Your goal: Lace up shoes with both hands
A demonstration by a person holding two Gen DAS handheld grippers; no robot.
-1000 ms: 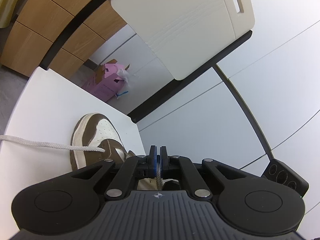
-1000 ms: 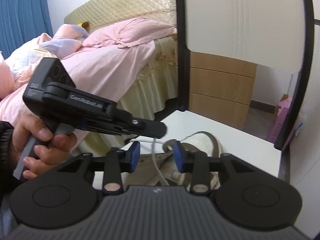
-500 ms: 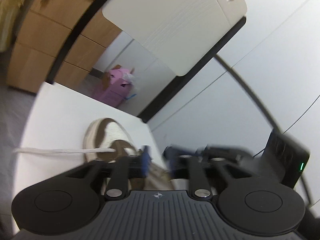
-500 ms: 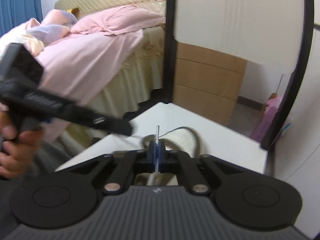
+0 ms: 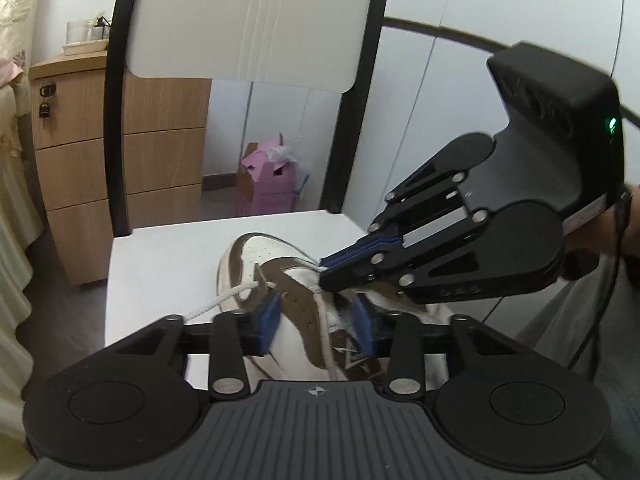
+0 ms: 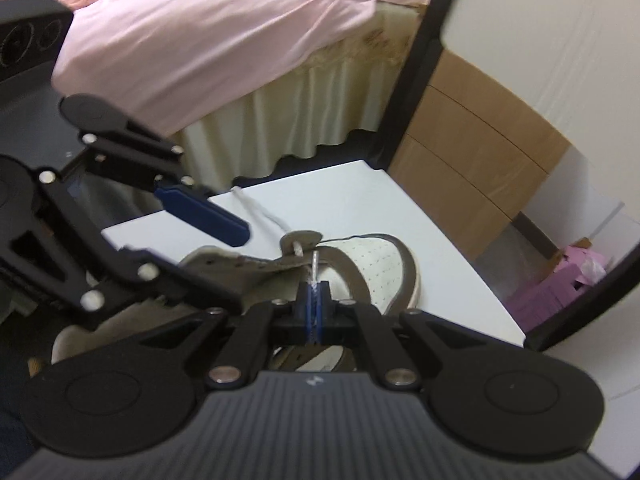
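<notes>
Now threading — right gripper (image 6: 315, 312) pinches lace tip (image 6: 315, 268), left gripper (image 5: 316, 322) closing empty astride sneaker (image 5: 272, 256) — next eyelet needs aiming.

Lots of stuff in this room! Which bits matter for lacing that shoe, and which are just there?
In use:
- brown and white shoe
- white lace, one end pinched in the right gripper
- left gripper, jaws closing, nothing gripped
- white table under the shoe

Just there:
- pink box
- wooden drawers
- bed
</notes>
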